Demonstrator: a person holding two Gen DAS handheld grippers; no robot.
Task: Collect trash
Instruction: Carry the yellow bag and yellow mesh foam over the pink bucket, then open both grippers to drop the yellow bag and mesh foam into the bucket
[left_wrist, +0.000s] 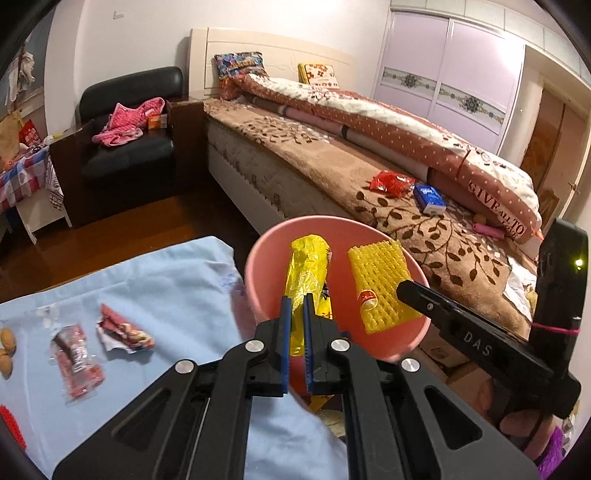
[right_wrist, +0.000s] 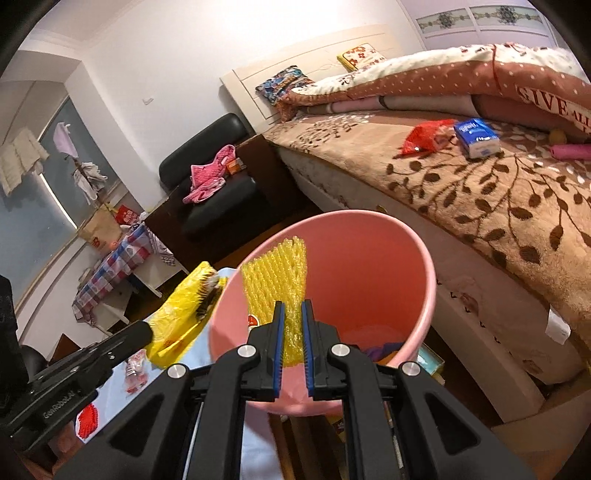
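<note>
Two pieces of trash hang over a pink bin (right_wrist: 413, 258) beside a bed (left_wrist: 332, 173), each carried by a handheld tool and apparently brought there so that letting go would drop it straight inside. The left tool (left_wrist: 297, 299) is clamped nearly shut on a crumpled yellow plastic wrapper (left_wrist: 308, 266), which stands up from the blue pads above the bin's near rim; in the right wrist view it sits over or just outside that rim, so it may need to go further in. The right tool (right_wrist: 293, 306) is closed to a narrow gap on a yellow foam fruit net (right_wrist: 275, 280), a honeycomb-meshed sleeve bearing a small red sticker, held well over the bin's mouth. The net looks light and springy, the wrapper thin and glossy with dark print near one end. More remains to be gathered, judging by the scene: a red and clear wrapper (left_wrist: 75, 362) and a torn printed wrapper (left_wrist: 123, 330) lie on the pale blue cloth (left_wrist: 166, 280) covering the counter, near the bin's left.
</note>
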